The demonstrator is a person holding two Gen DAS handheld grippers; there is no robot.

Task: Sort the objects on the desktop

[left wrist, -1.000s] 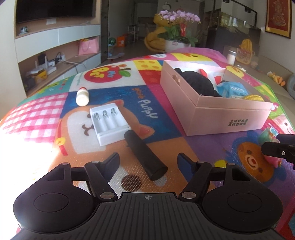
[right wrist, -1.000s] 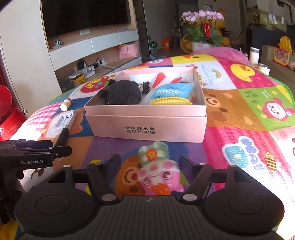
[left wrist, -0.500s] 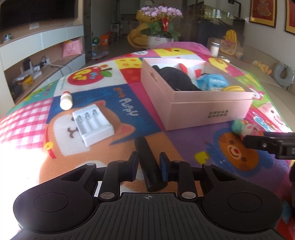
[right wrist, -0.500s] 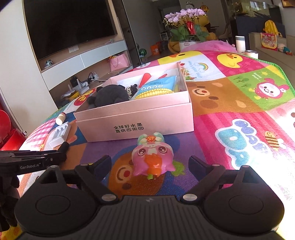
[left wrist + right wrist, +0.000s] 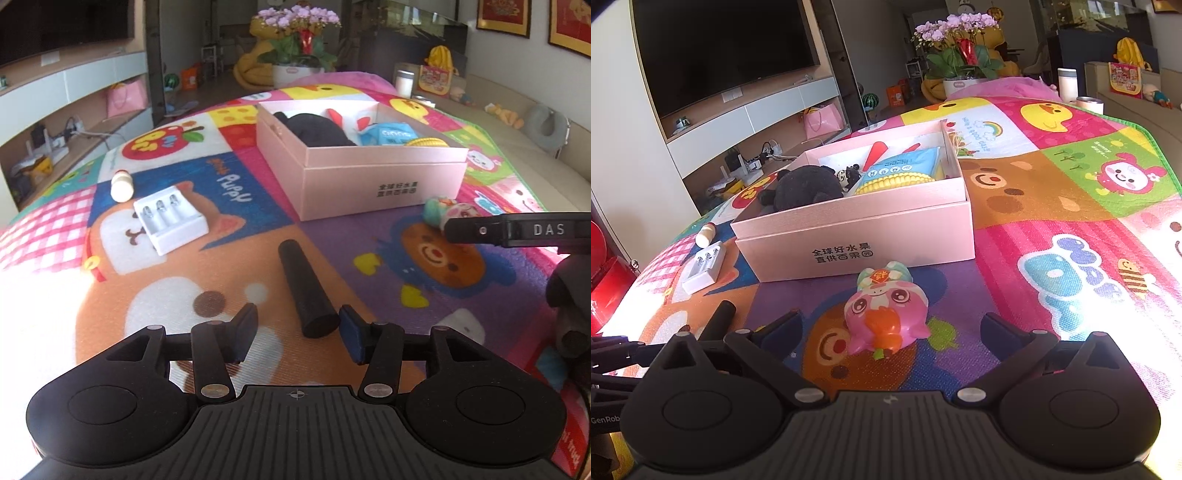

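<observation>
Black cylinder [image 5: 308, 290] lying lengthwise away between left fingers [image 5: 246, 325], parted and recently reopened, unclamped; pink toy [image 5: 884, 319] centred between wide-apart right fingers [image 5: 781, 328].

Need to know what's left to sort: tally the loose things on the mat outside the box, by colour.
White: 2, bottle and charger
Black: 1, cylinder
Pink: 1, toy
Total: 4

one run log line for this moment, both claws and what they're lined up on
left claw: just reopened, black cylinder between pads, not gripped | right claw: just widened, pink pig toy ahead, untouched | pink box: open
</observation>
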